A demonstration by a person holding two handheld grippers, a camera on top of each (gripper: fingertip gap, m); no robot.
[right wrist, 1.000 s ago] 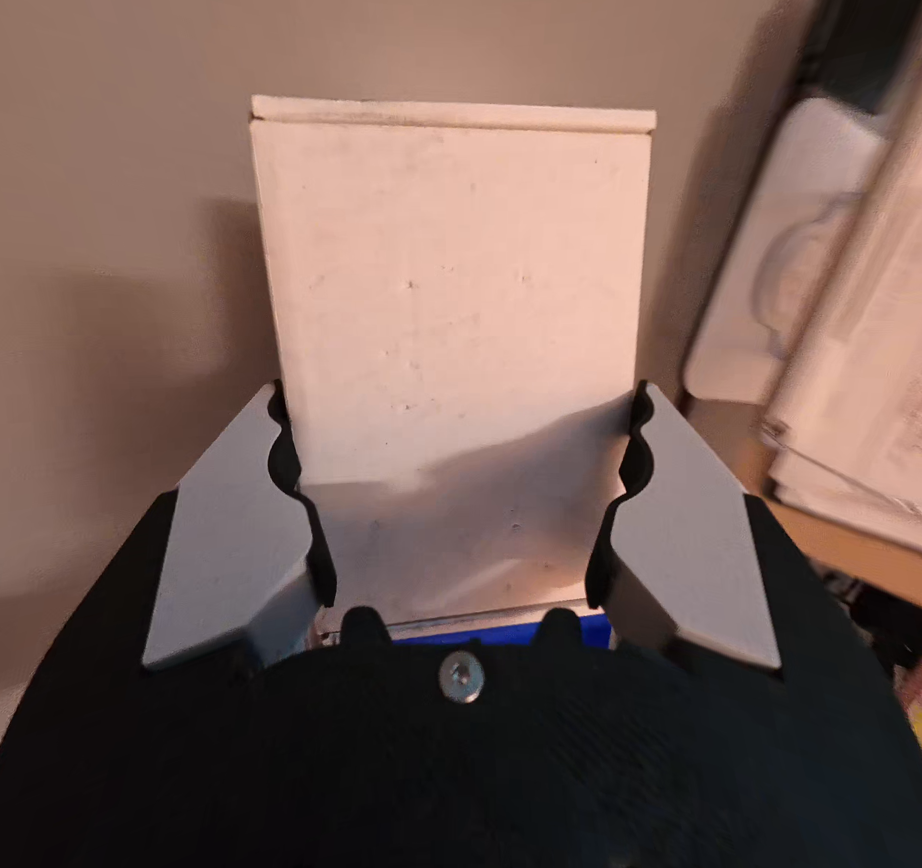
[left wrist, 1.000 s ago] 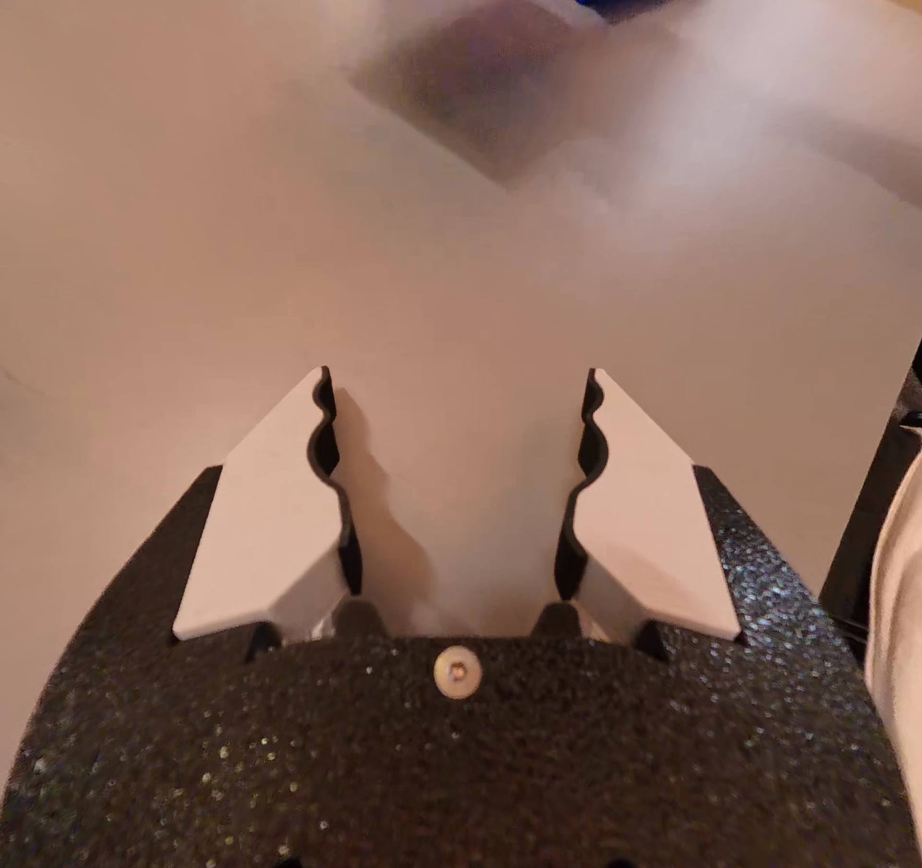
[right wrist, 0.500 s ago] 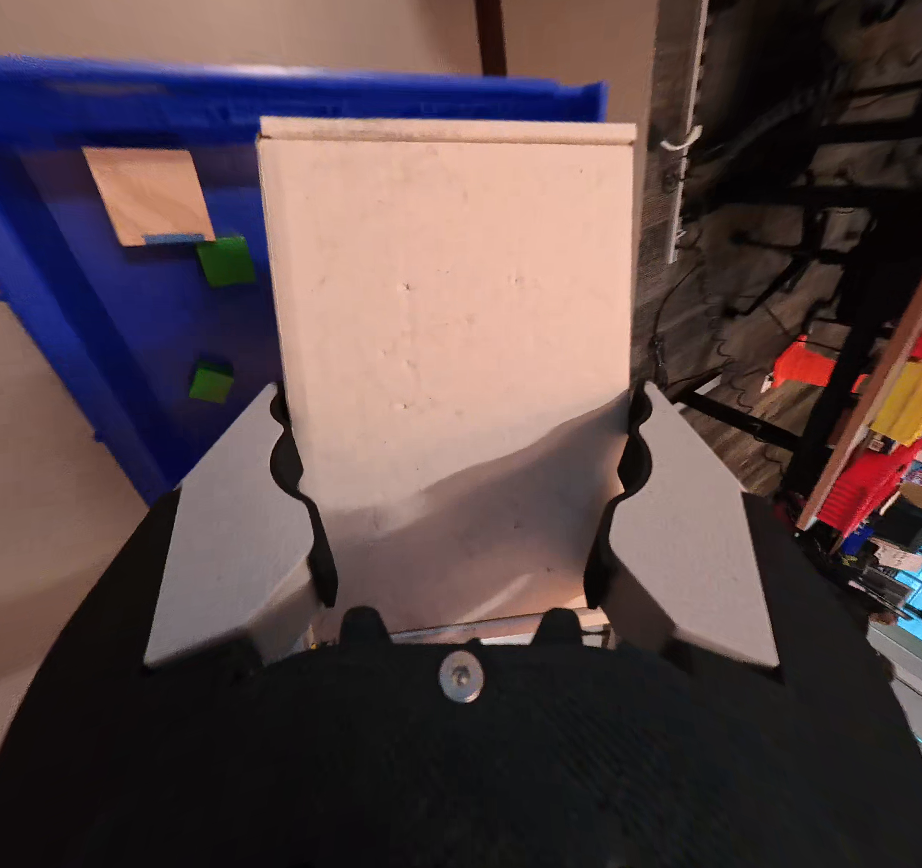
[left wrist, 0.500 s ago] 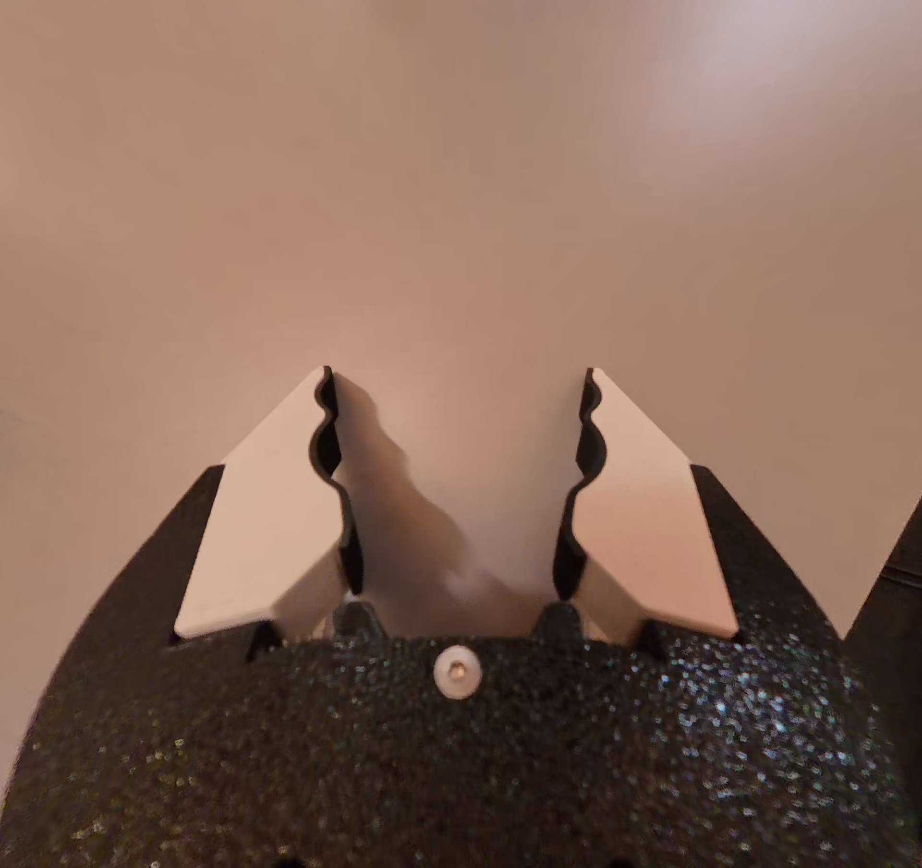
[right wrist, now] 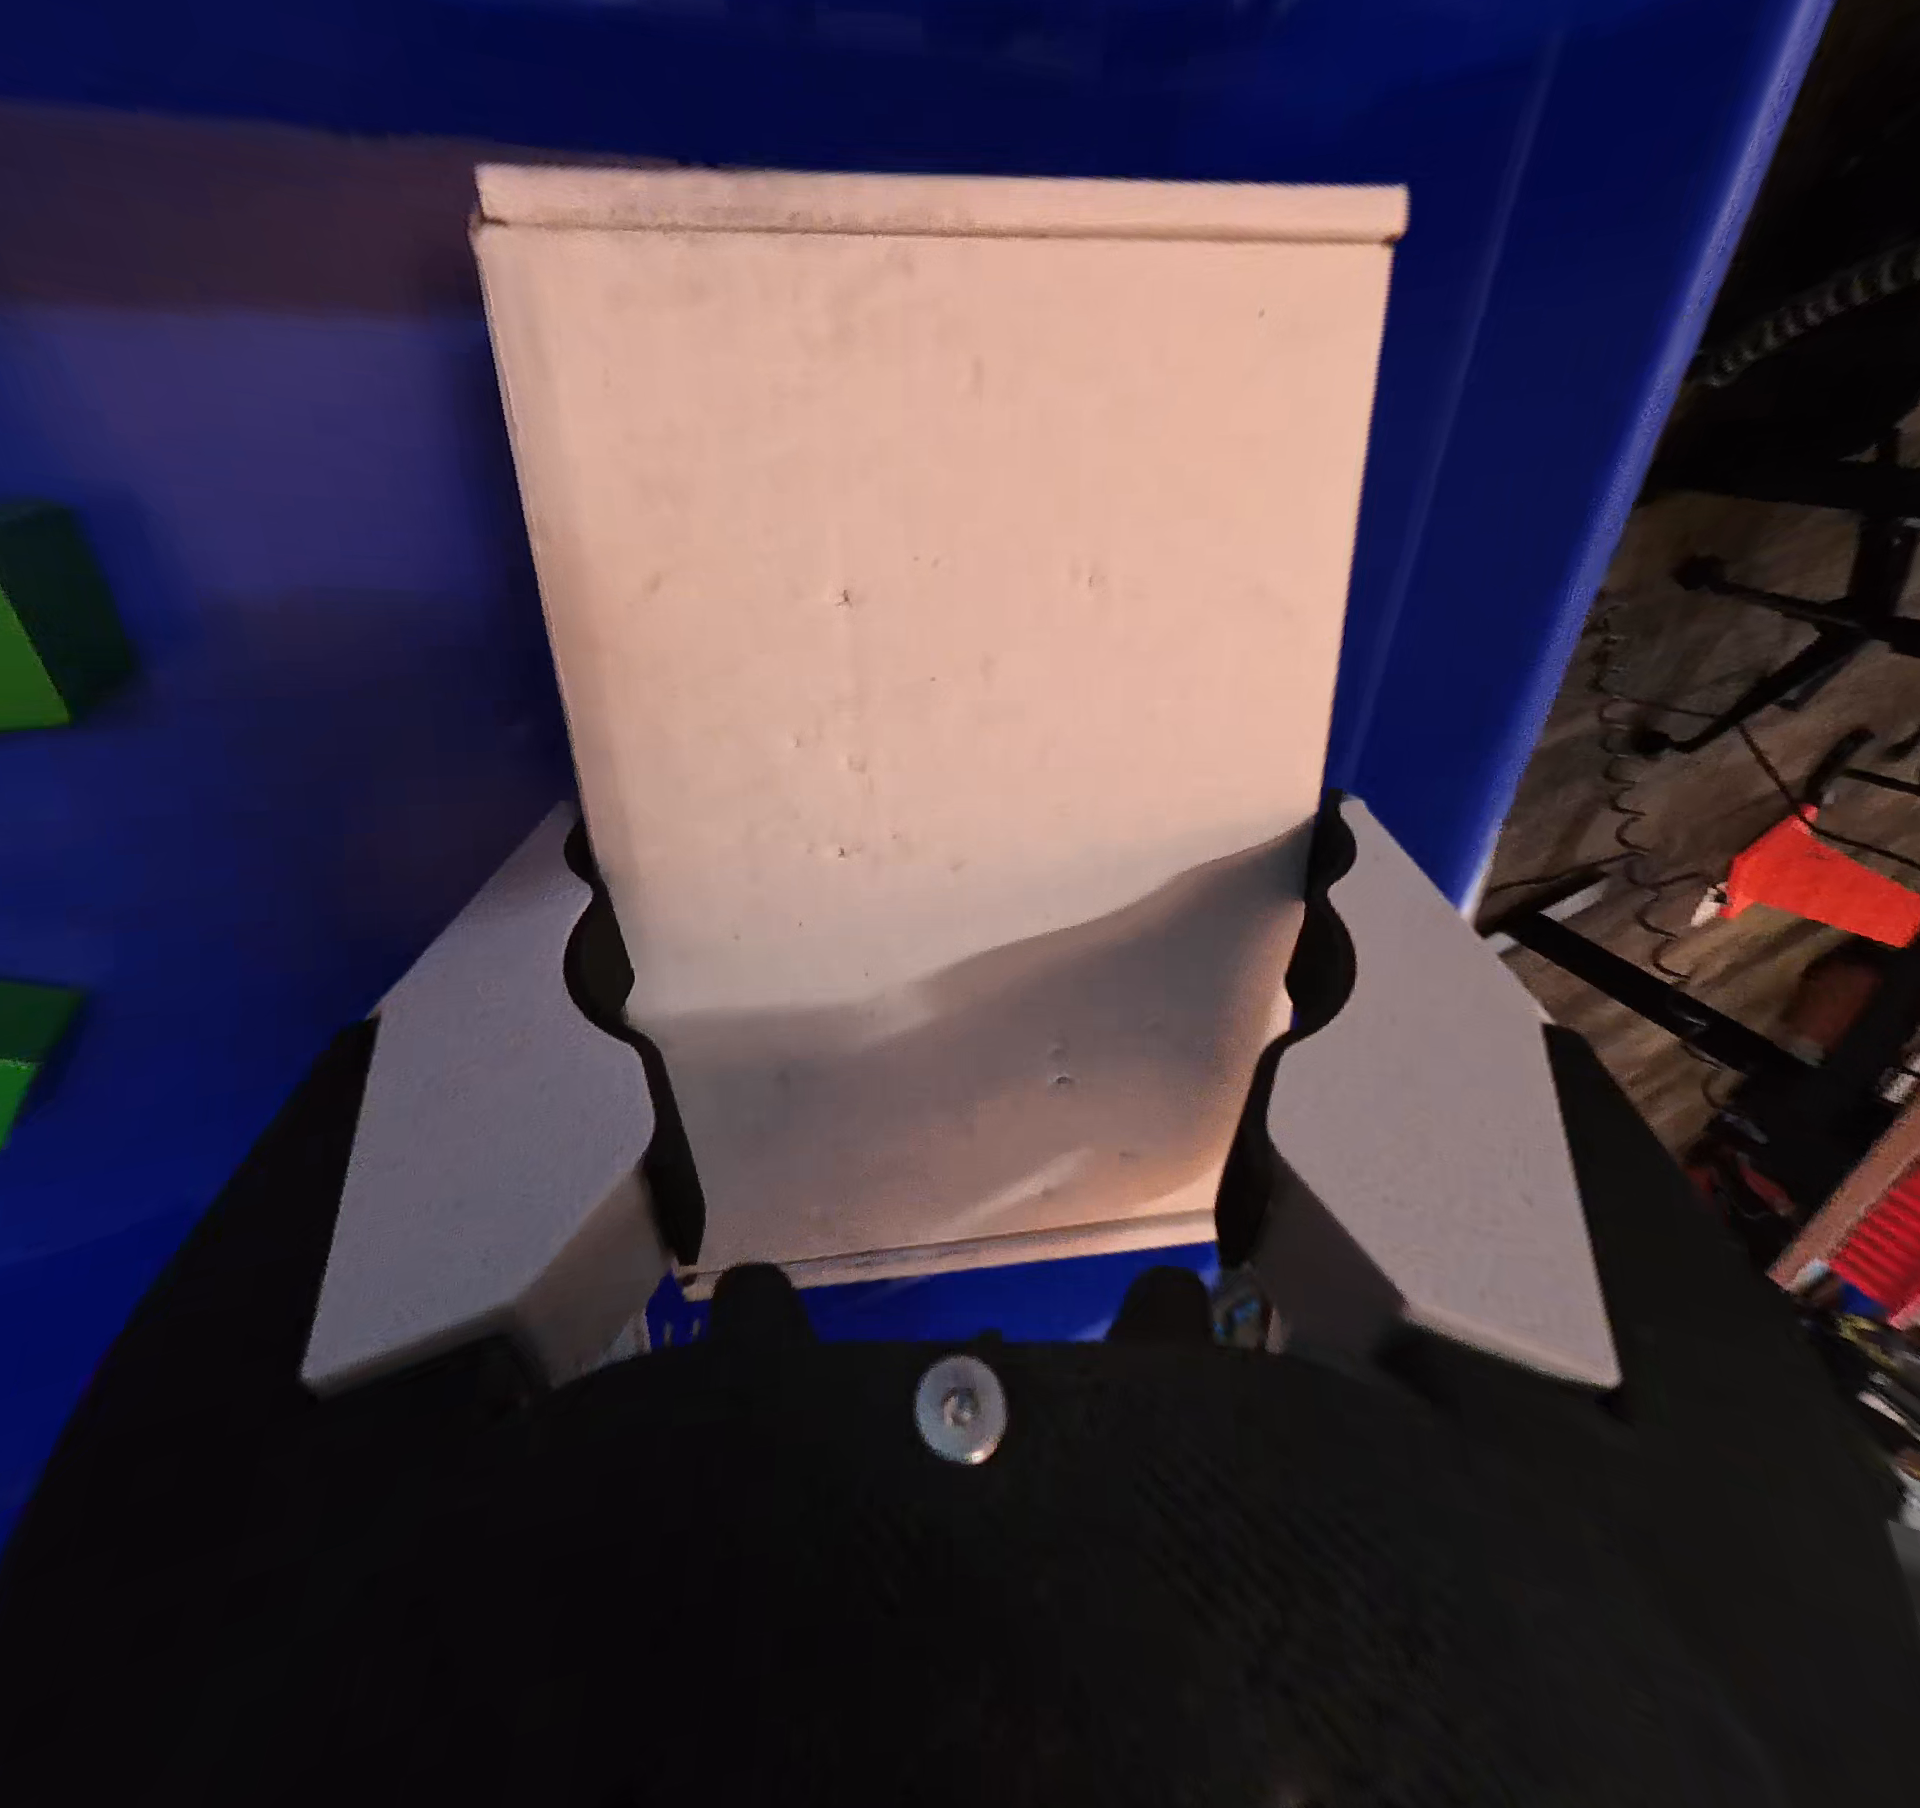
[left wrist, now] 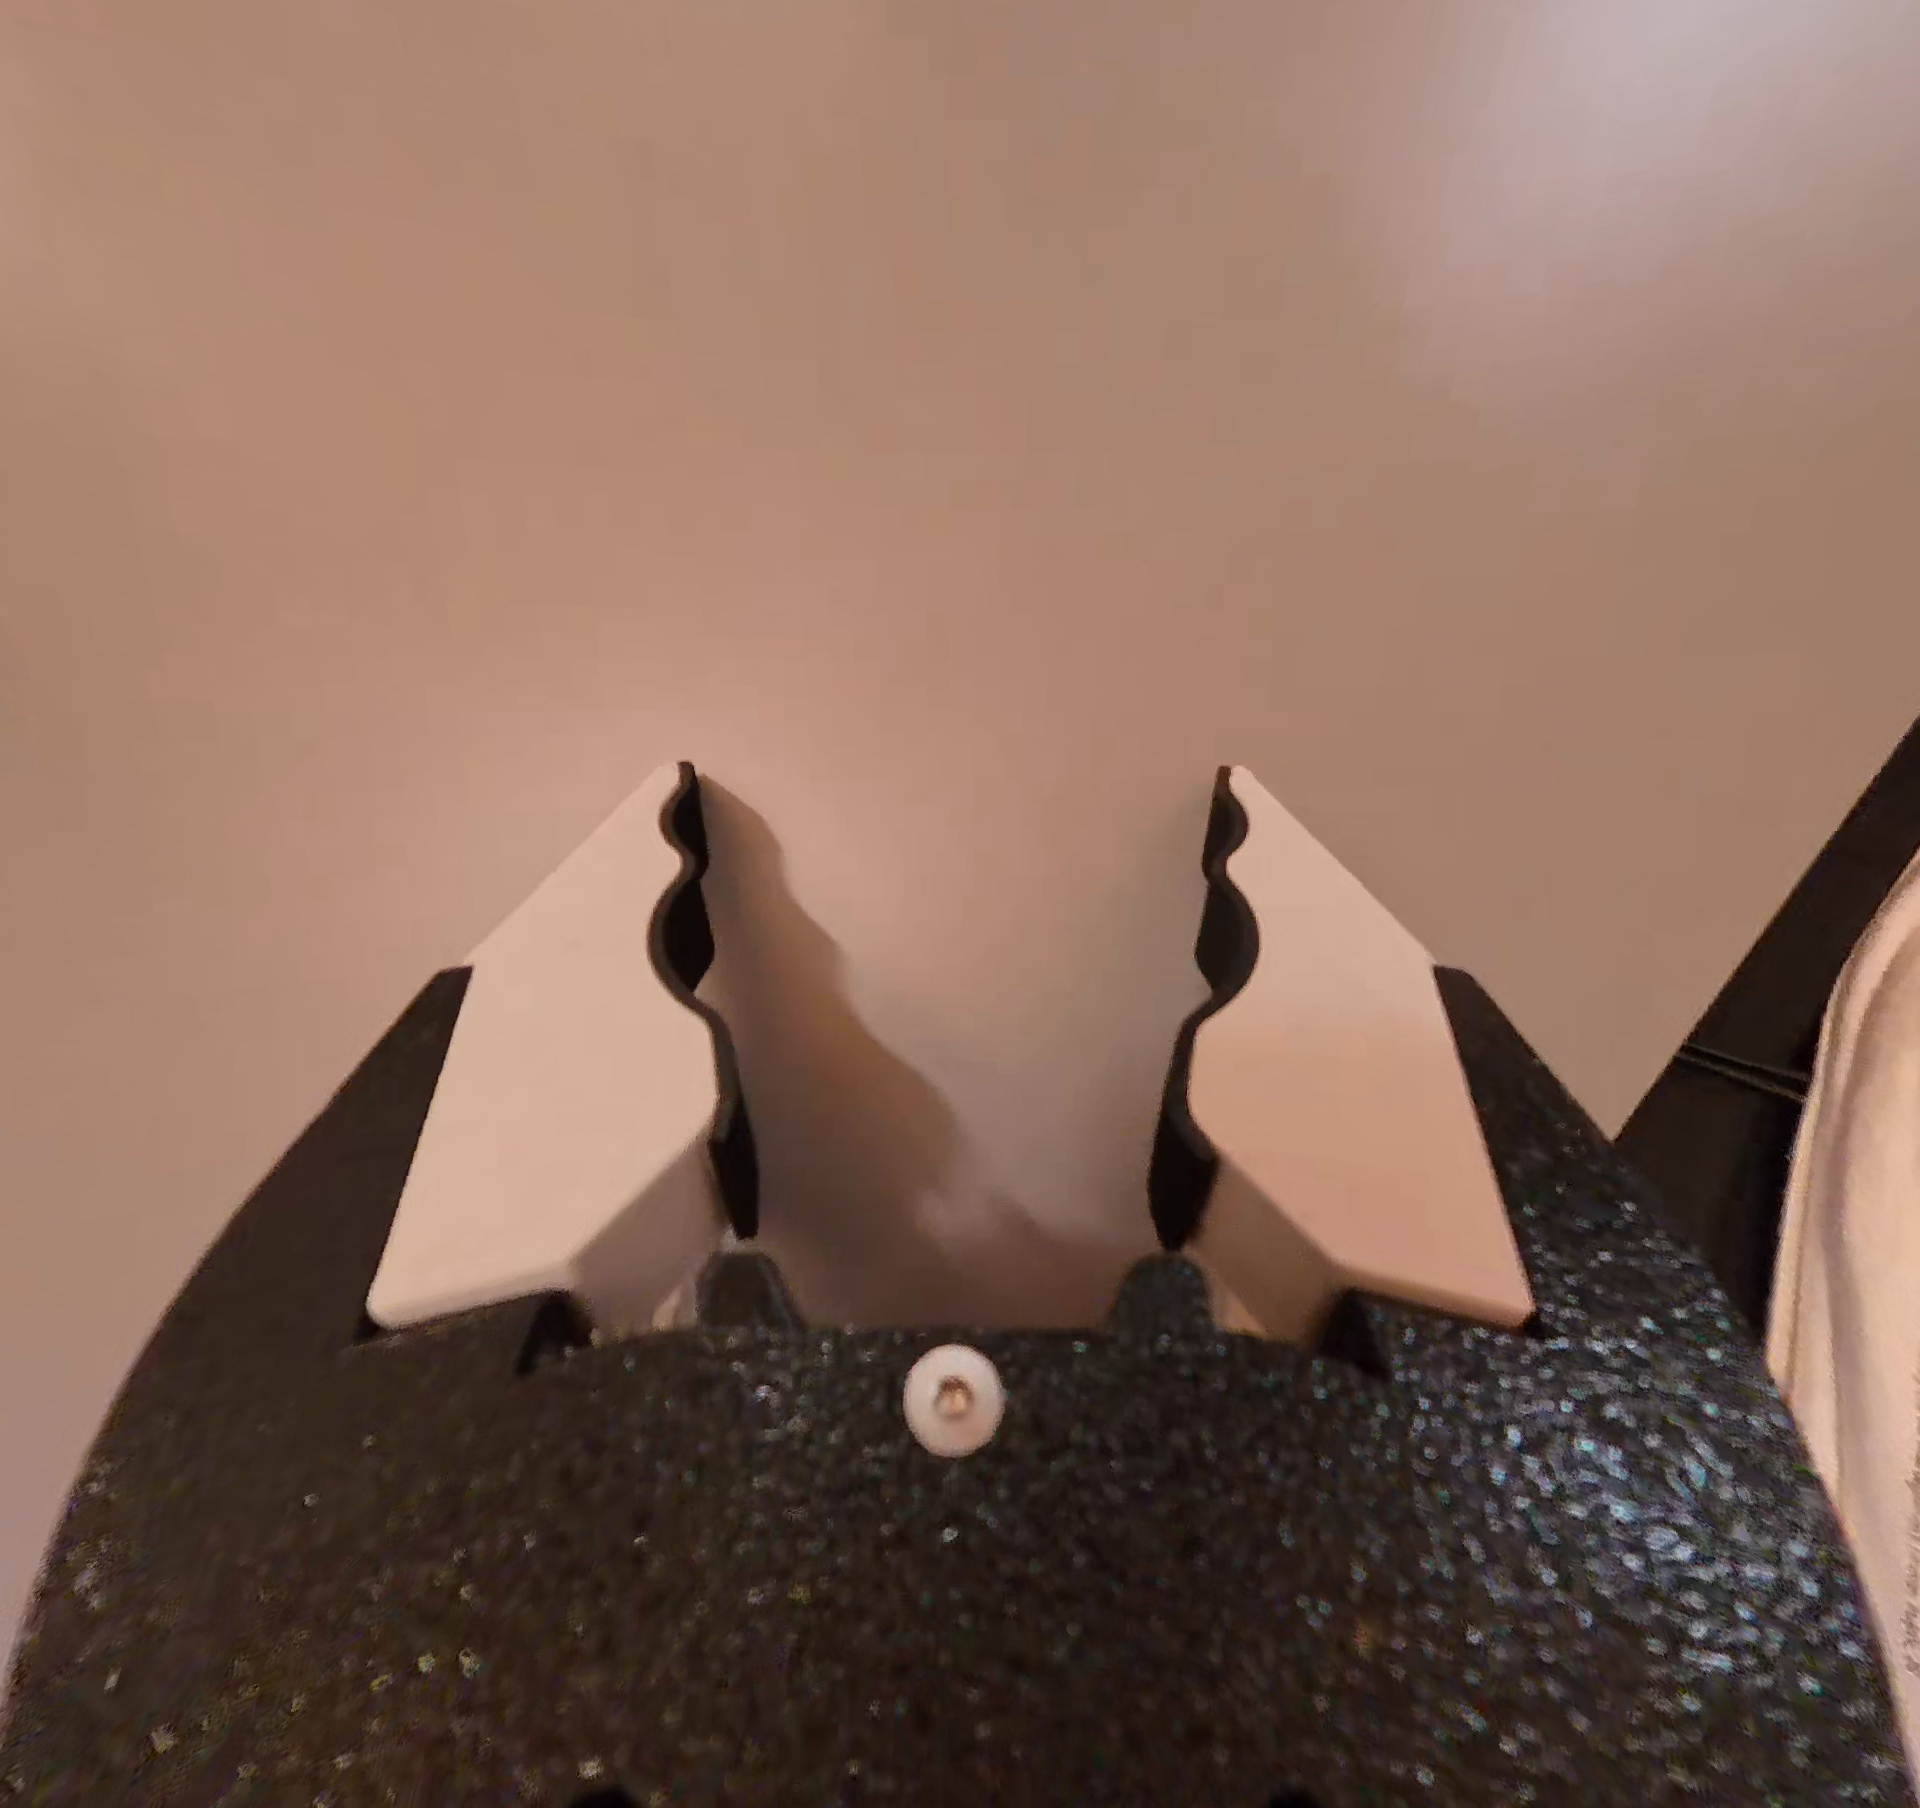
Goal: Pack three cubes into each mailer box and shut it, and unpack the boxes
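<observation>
A: On our left, the left tool [left wrist: 954, 782] has its jaws spread wide with nothing between them, and it faces only bare tan worktop [left wrist: 935, 356]. A strip of pale cloth [left wrist: 1860, 1187] sits at the far right edge of that view.

B: And on the right, the right tool [right wrist: 954, 828] has its jaws closed against the two side edges of the white mailer box [right wrist: 935, 636]. The box looks shut and stands out ahead of the tool. It hangs over the blue bin [right wrist: 312, 428].

A: So we judge the step to be carrying the closed box into the bin. To do it well we keep the squeeze even, since smooth card could slip, and we lower it flat before we let go.

B: Two green cubes [right wrist: 47, 615] lie in the bin at the far left, well apart from the box. Between them and the box the blue floor is open, so we have room to set down there.

A: The tight side is the right one. The bin's wall [right wrist: 1538, 304] runs just beside the box's right edge, and beyond it there is cluttered floor with stands and cables. We would drift left, not right.

B: We cannot tell how high the box is above the bin floor.
</observation>
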